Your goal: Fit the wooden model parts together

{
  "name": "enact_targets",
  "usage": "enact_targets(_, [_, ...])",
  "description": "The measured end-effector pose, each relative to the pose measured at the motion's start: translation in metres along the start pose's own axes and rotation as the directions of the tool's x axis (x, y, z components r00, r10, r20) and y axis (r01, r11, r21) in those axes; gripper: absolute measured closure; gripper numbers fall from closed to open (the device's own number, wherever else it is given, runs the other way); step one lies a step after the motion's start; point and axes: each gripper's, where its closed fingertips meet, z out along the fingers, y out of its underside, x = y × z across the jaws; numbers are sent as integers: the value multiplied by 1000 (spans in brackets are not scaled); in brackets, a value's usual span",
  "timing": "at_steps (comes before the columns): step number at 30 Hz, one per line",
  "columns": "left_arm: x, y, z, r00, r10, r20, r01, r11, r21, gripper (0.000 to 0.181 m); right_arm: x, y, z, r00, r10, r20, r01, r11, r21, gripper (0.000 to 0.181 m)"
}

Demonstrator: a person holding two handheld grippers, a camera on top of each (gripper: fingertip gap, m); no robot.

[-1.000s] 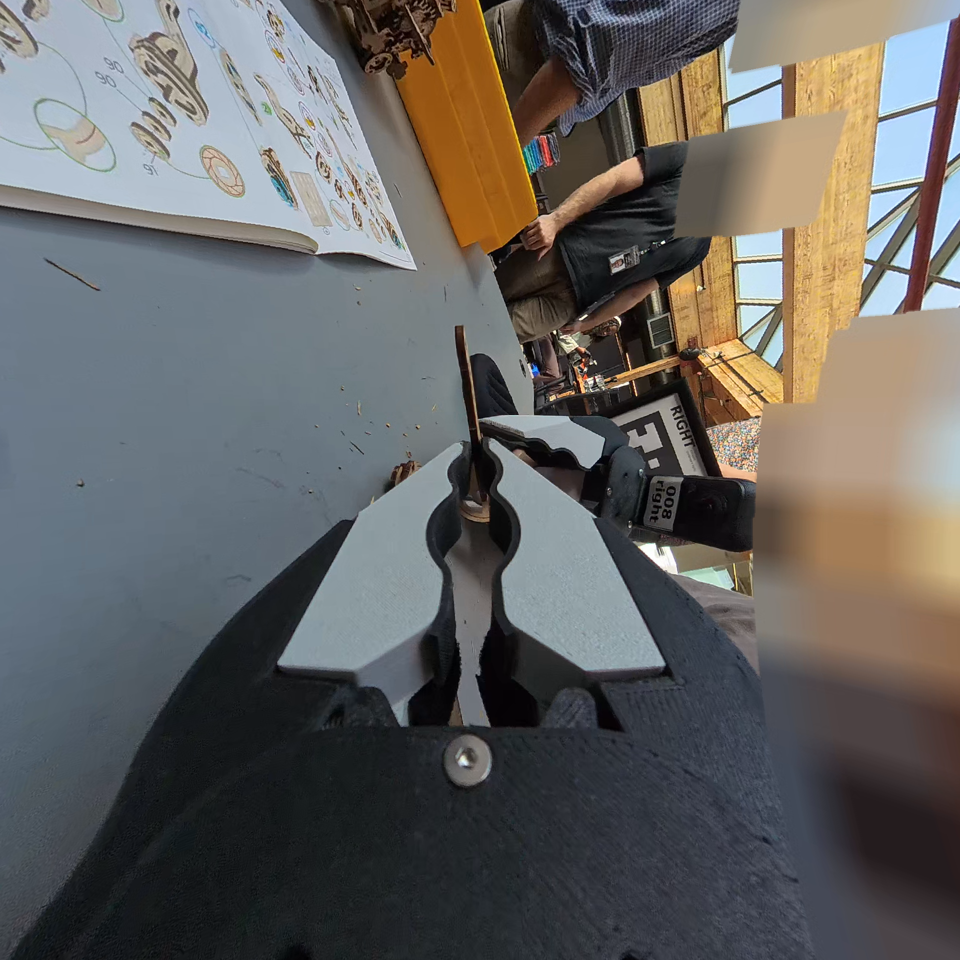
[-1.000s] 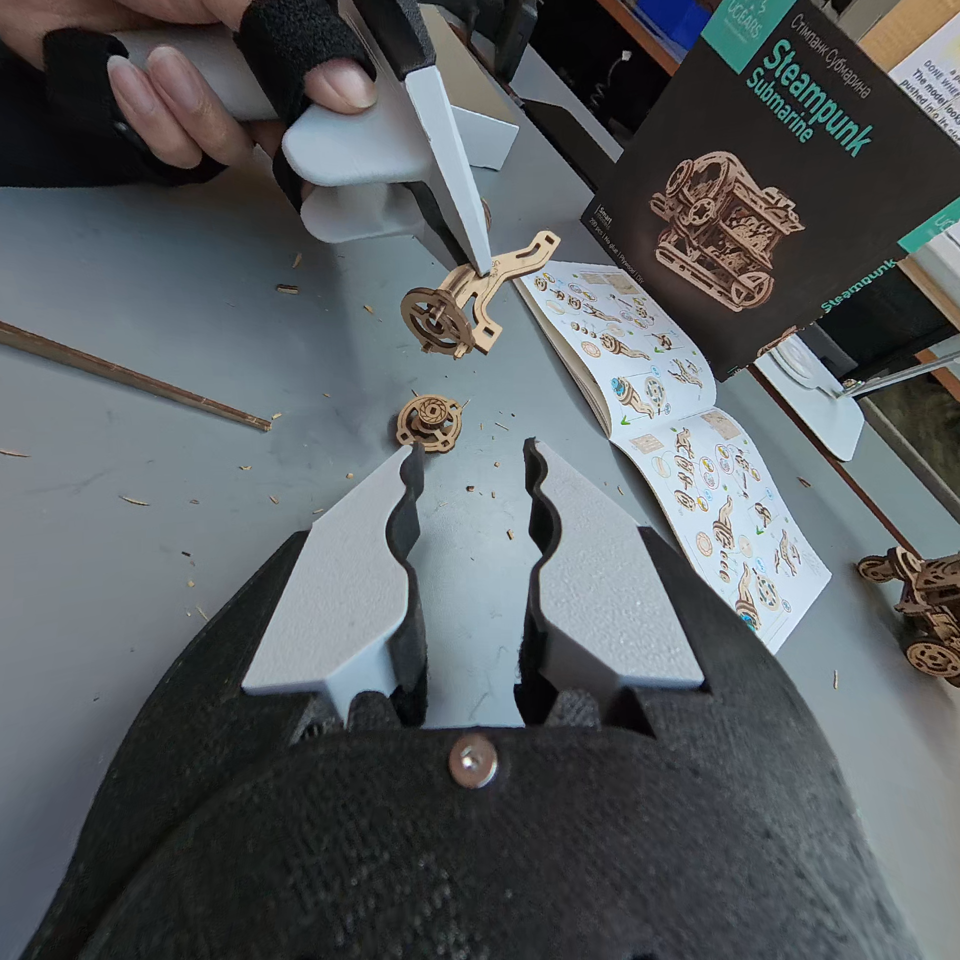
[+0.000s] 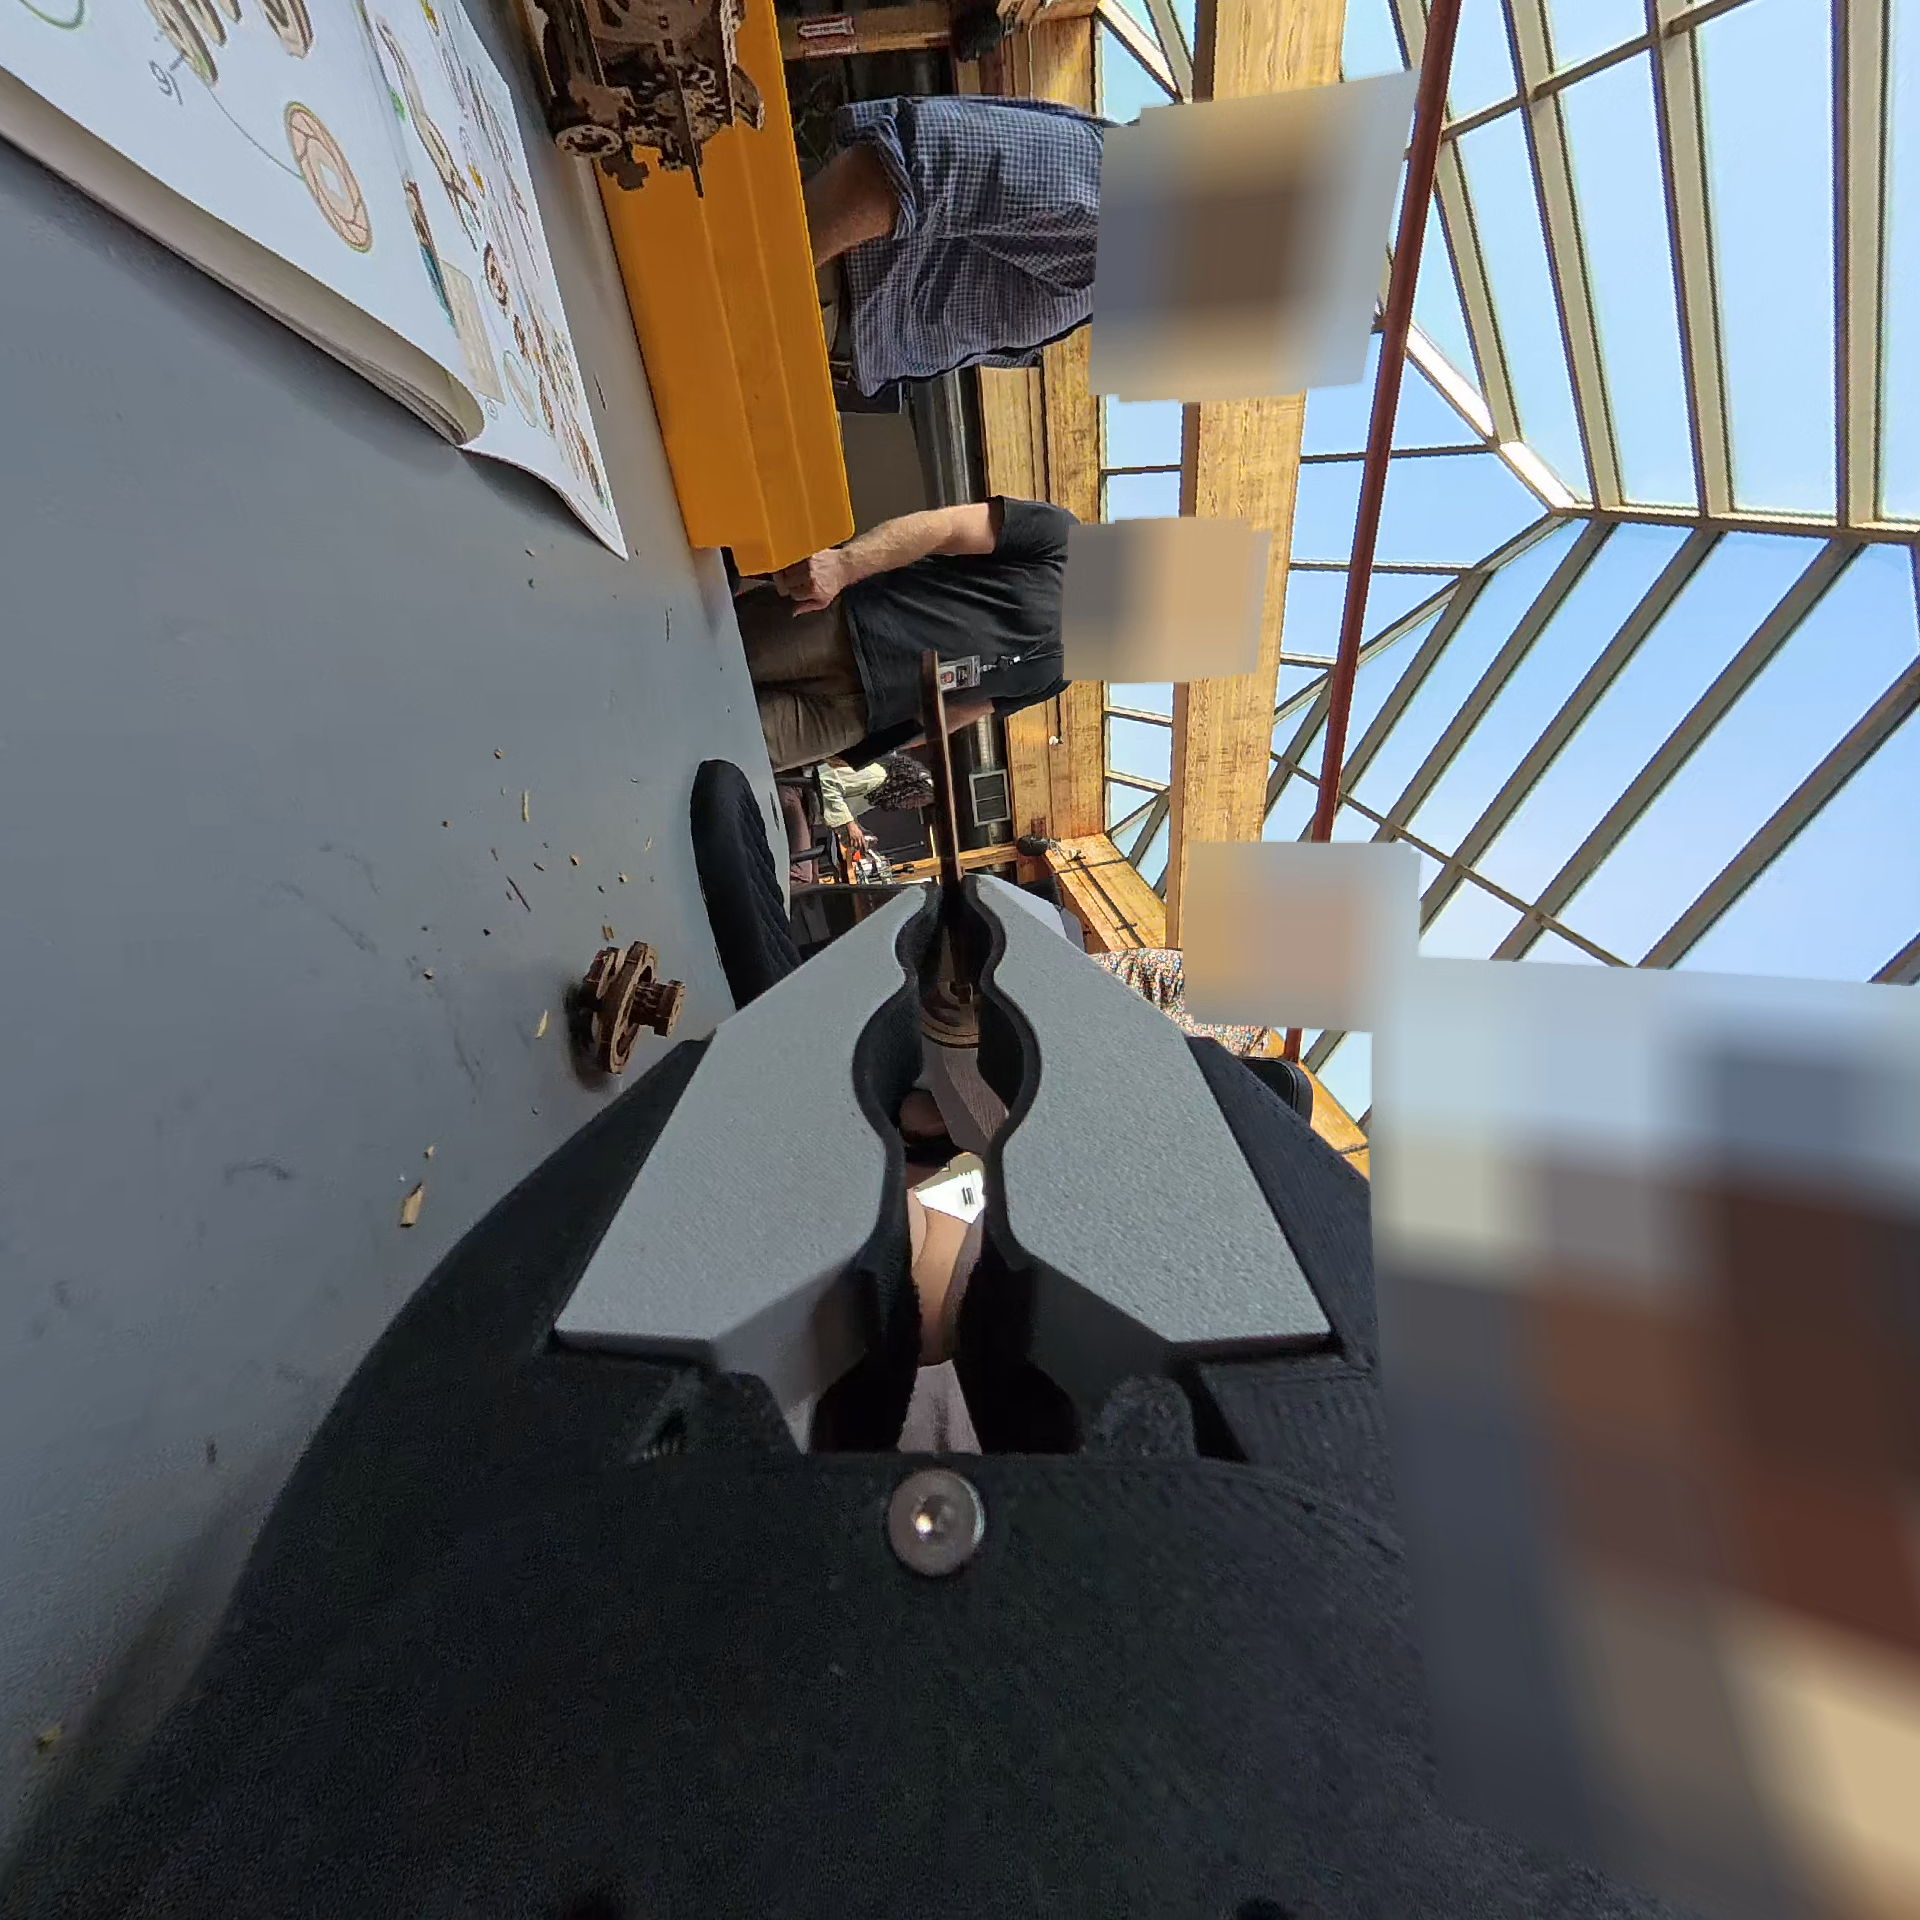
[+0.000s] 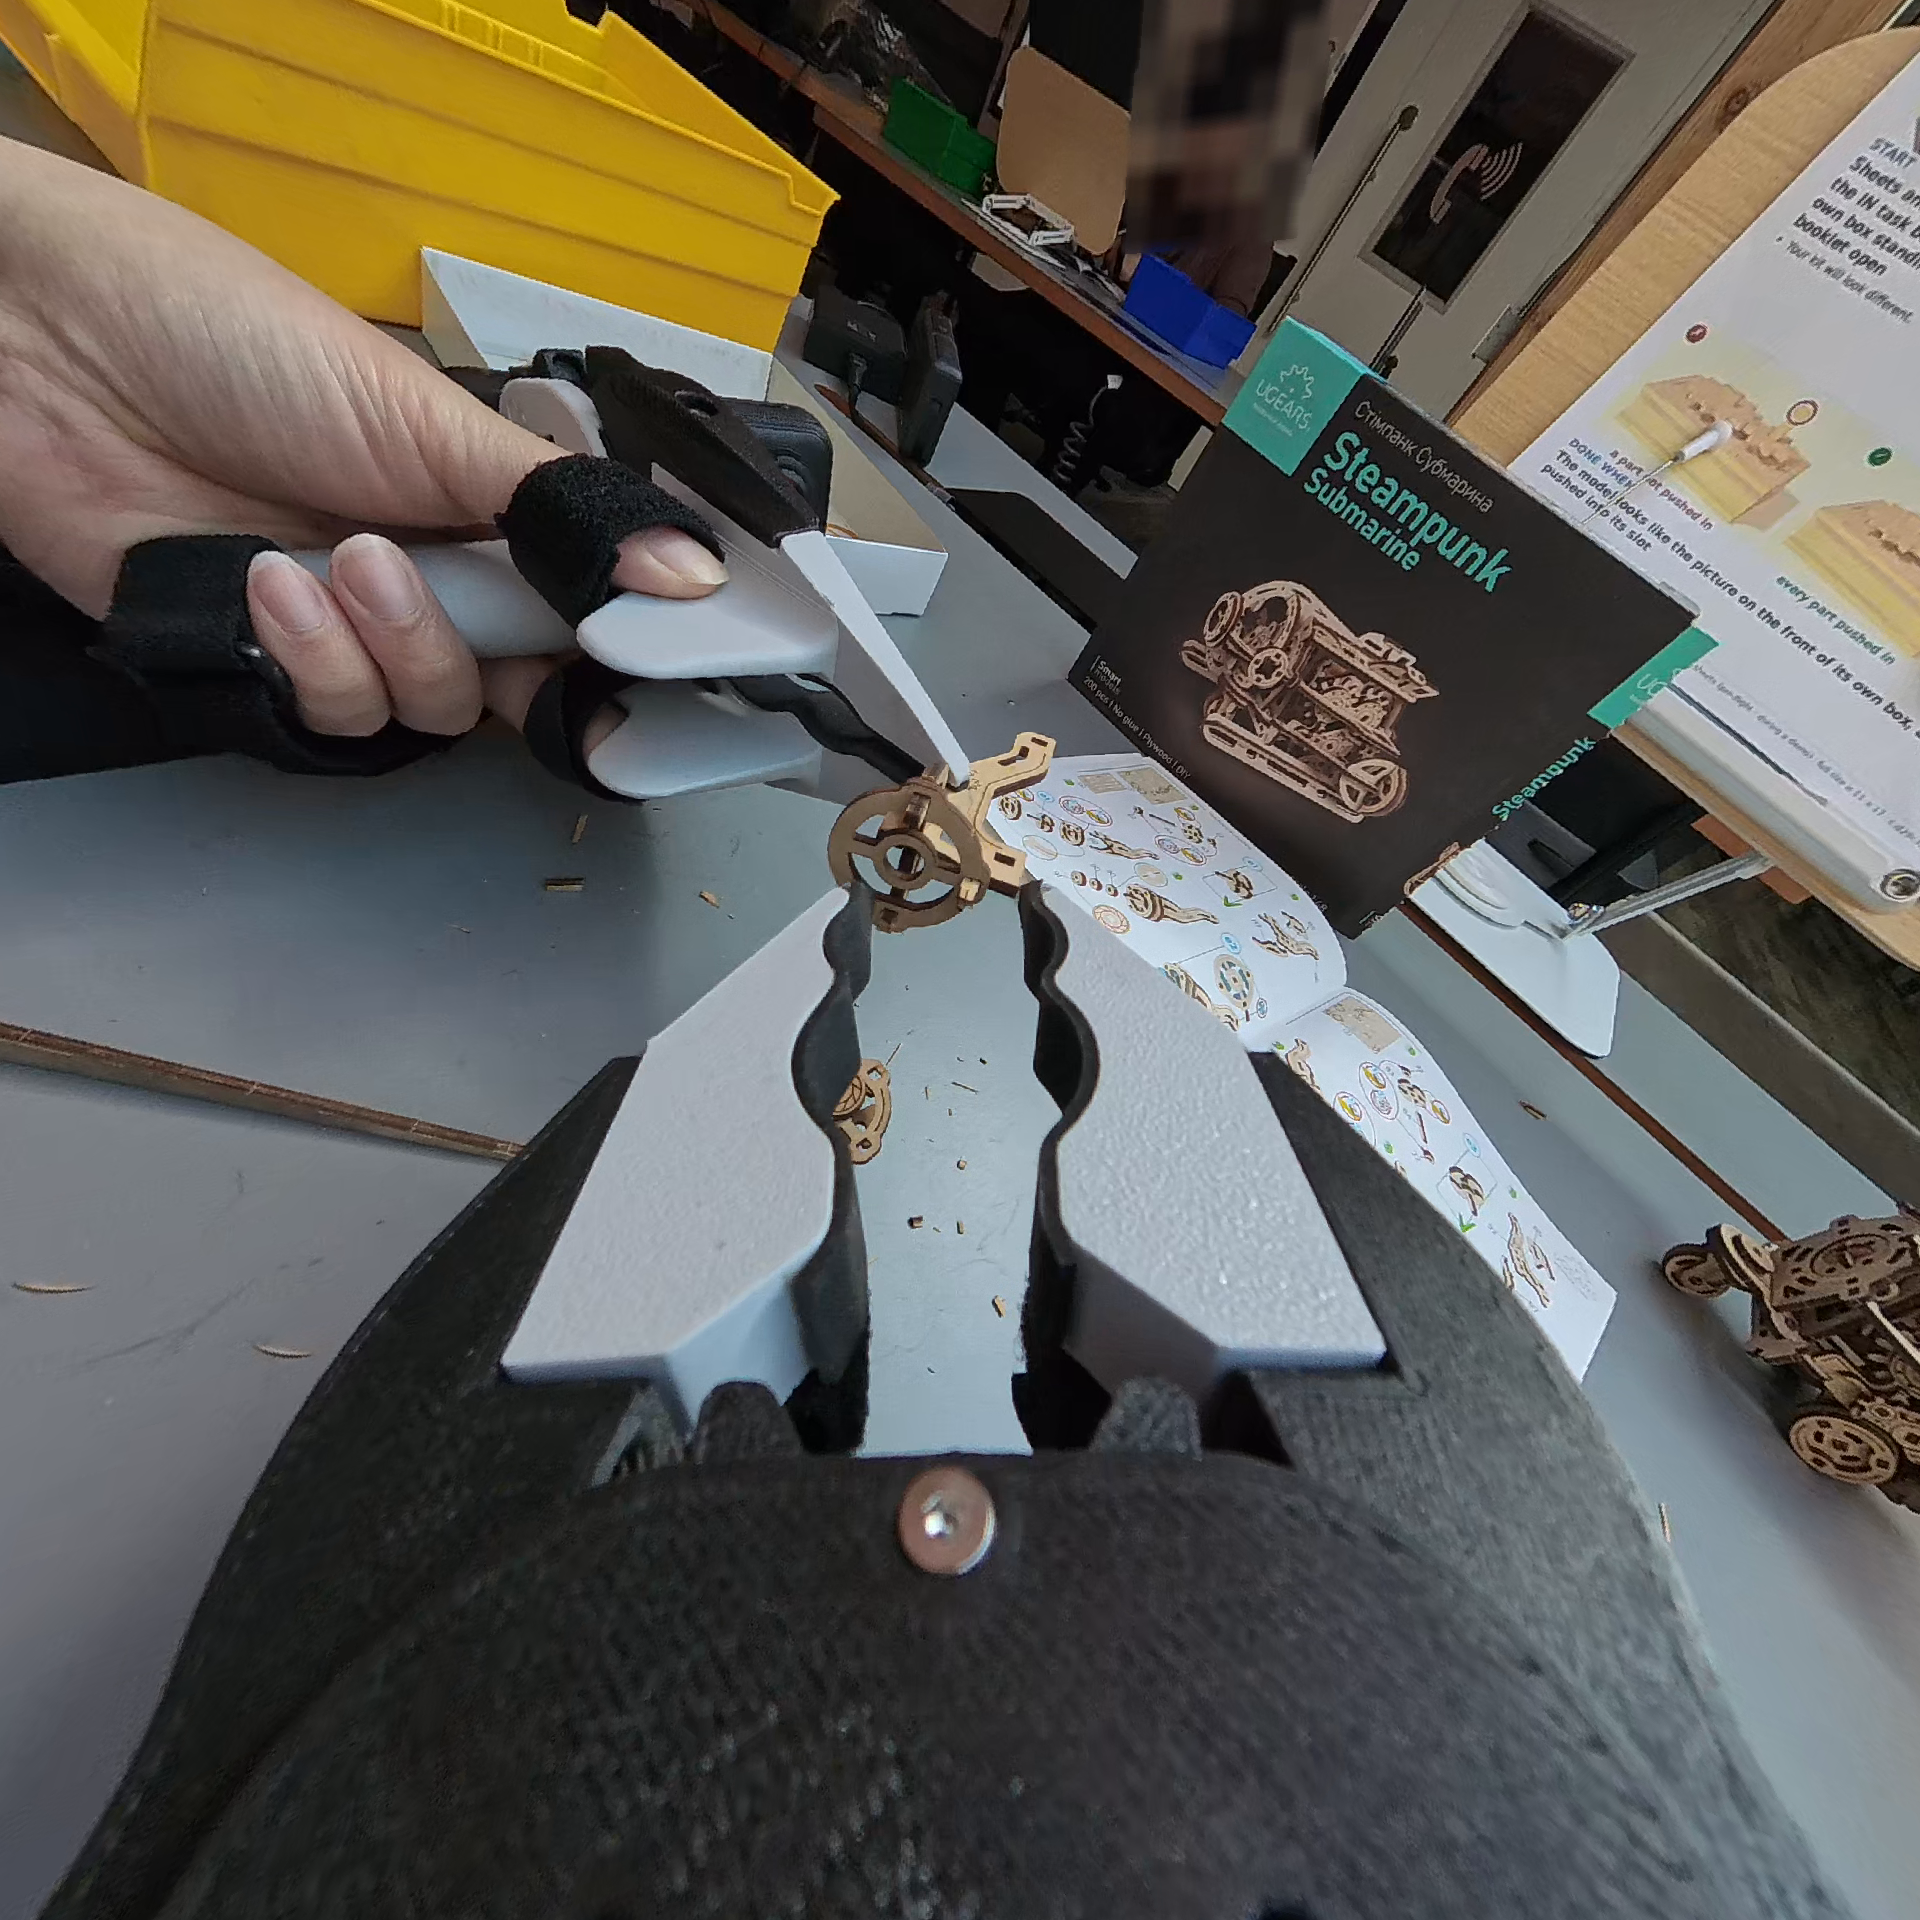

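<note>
My left gripper point(image 3: 948, 900) is shut on a flat wooden bracket part, seen edge-on in the left wrist view point(image 3: 940, 769). In the right wrist view the left gripper point(image 4: 958, 771) holds this bracket with a spoked wooden wheel point(image 4: 912, 858) above the grey table point(image 4: 312, 935). My right gripper point(image 4: 937, 912) is open, its fingertips on either side of the wheel's lower rim; I cannot tell if they touch it. A small wooden gear piece point(image 4: 868, 1112) lies on the table under the right fingers; it also shows in the left wrist view point(image 3: 620, 1006).
An open instruction booklet point(image 4: 1299, 1039) lies to the right, with a dark kit box point(image 4: 1351, 644) standing behind it. A finished wooden model point(image 4: 1829, 1340) sits at far right. Yellow bins point(image 4: 416, 135) stand at the back left. A thin wooden strip point(image 4: 260, 1091) lies at left. People stand beyond the table. Both grippers' tips are close together, under 4 cm apart. Both grippers' tips are roughly 35 cm from the finished wooden model point(image 4: 1829, 1340). The left camera catches it too, in the left wrist view point(image 3: 625, 74).
My right gripper has moved forward and up to the held wheel; the small gear now lies beneath its fingers. My left gripper has lifted and turned, still holding the bracket.
</note>
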Motion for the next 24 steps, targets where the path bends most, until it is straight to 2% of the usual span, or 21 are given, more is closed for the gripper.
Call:
enact_targets(6, [1, -1, -1, 1000, -10, -11, 11, 1000, 9, 181, 2, -1, -4, 997, -70, -34, 70, 997, 9, 153])
enact_targets(10, [0, -4, -3, 1000, -6, -6, 6, 1000, 18, 181, 2, -6, -8, 976, -209, -65, 211, 977, 26, 152])
enact_targets(13, [0, -3, -2, 1000, -11, -10, 11, 1000, 17, 181, -11, -10, -8, 954, -299, -32, 300, 952, 52, 152])
enact_targets(17, [0, -2, -2, 1000, -17, -15, 17, 1000, 16, 181, -12, -9, -5, 902, -424, -78, 426, 905, 13, 150])
enact_targets(24, [1, -2, -1, 999, -26, -24, 26, 1000, 16, 181, -7, -7, -2, 867, -485, -119, 486, 874, -23, 150])
